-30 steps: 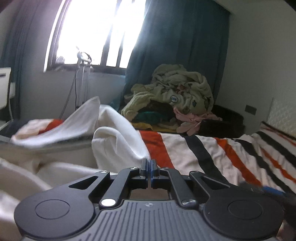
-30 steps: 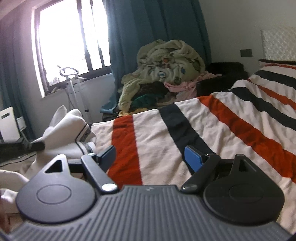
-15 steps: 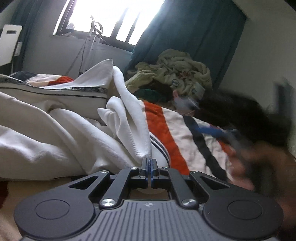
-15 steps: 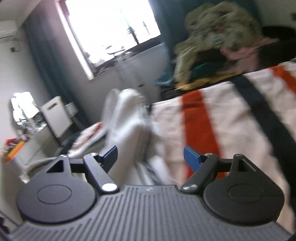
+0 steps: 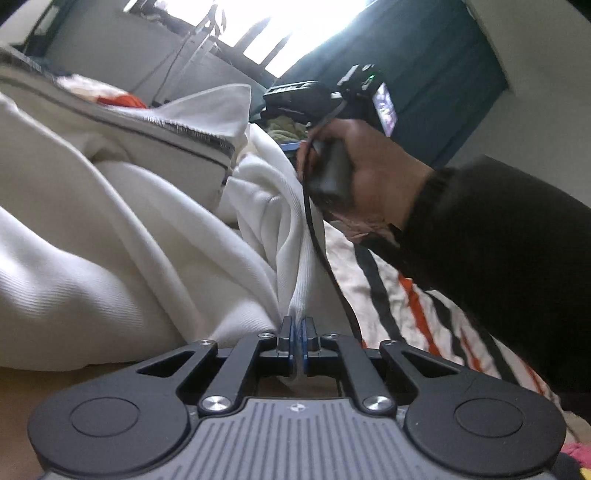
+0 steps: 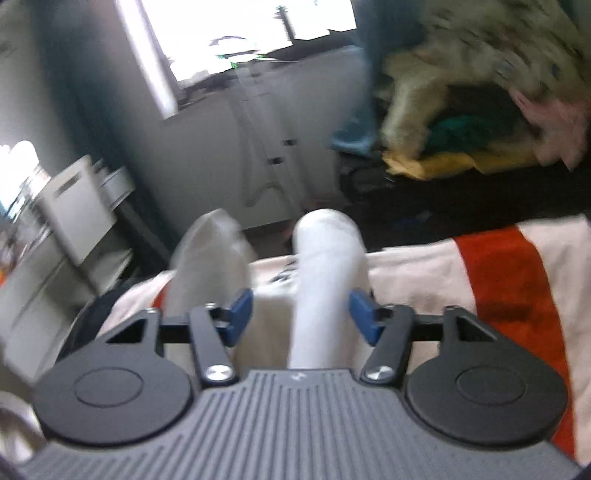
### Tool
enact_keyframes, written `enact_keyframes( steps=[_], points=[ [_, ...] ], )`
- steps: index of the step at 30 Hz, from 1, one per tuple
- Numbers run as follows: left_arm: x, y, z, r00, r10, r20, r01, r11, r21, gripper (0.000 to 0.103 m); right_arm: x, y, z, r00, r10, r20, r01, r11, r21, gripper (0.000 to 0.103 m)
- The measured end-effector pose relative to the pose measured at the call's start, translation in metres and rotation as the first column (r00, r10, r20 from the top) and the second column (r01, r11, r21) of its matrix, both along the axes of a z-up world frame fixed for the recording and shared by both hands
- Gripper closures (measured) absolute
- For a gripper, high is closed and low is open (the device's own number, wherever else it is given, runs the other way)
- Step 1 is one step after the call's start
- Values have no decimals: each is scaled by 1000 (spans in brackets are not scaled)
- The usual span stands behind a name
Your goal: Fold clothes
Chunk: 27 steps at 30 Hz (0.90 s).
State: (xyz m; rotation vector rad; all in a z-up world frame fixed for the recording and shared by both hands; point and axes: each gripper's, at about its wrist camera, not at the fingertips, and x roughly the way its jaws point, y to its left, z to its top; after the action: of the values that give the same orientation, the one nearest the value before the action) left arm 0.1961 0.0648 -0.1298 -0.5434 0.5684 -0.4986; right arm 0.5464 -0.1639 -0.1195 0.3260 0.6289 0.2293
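Meanwhile, white garment [image 5: 155, 236] sits pinched in left gripper [image 5: 297, 341] jaws.

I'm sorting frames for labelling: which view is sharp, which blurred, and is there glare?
Left wrist view: mostly sharp, the white knit garment crisp in the shut left gripper, the window blown out. Right wrist view: motion-blurred throughout, its bright window overexposed, the open right gripper itself fairly sharp.
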Motion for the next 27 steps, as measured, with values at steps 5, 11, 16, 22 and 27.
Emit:
enact_keyframes(
  steps=[5,11,16,22,27],
  points=[
    [-3,0,-4,999,-22,31,22,1000,15,99,29,-3,-25,991,-62,-121,57,997,-43,76],
    [-10,6,-3,999,0,42,3,998,-65,99,-14,-38,13,996,-85,11,85,996,15,95],
    [-23,-3,14,998,5,68,-4,1000,-14,96,-94,-112,61,964,-209,162,200,977,69,97],
    [-47,-11,32,996,-13,93,9,999,46,67,-208,-227,68,868,-457,194,443,889,115,97],
    [-48,-19,28,998,-55,-10,55,999,3,47,-284,-296,5,698,-716,-7,716,698,-1,94]
  ],
)
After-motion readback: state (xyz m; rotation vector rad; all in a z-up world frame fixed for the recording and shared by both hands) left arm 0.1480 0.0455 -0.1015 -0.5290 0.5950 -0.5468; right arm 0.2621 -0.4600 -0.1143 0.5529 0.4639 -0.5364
